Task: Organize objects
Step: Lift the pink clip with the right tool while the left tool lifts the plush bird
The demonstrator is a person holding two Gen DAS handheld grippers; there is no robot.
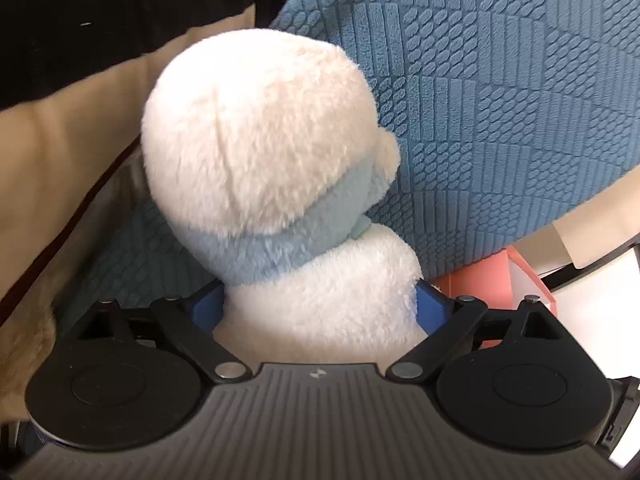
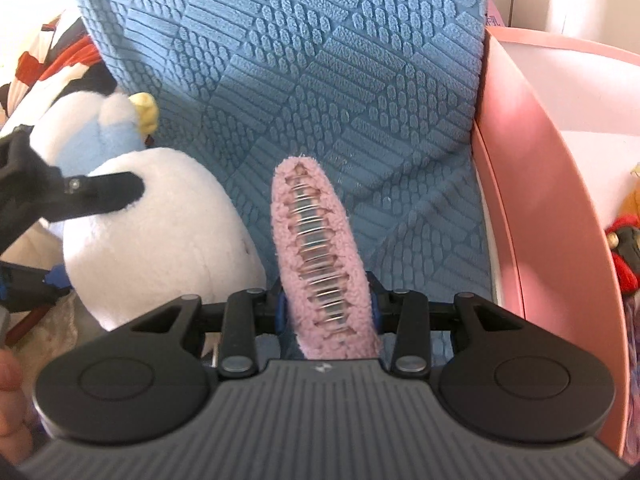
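the left gripper (image 1: 320, 312) has its jaws closed round the body of a white plush toy (image 1: 264, 144) with a pale blue scarf, set against the blue textured cushion (image 1: 500, 100). the right gripper (image 2: 328, 312) pinches a fuzzy pink hair clip (image 2: 316, 248). best to seat the toy upright before loosening, and take the clip towards the pink box (image 2: 540, 184).

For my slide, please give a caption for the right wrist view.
Right gripper shut on a pink fuzzy clip before a blue cushion.
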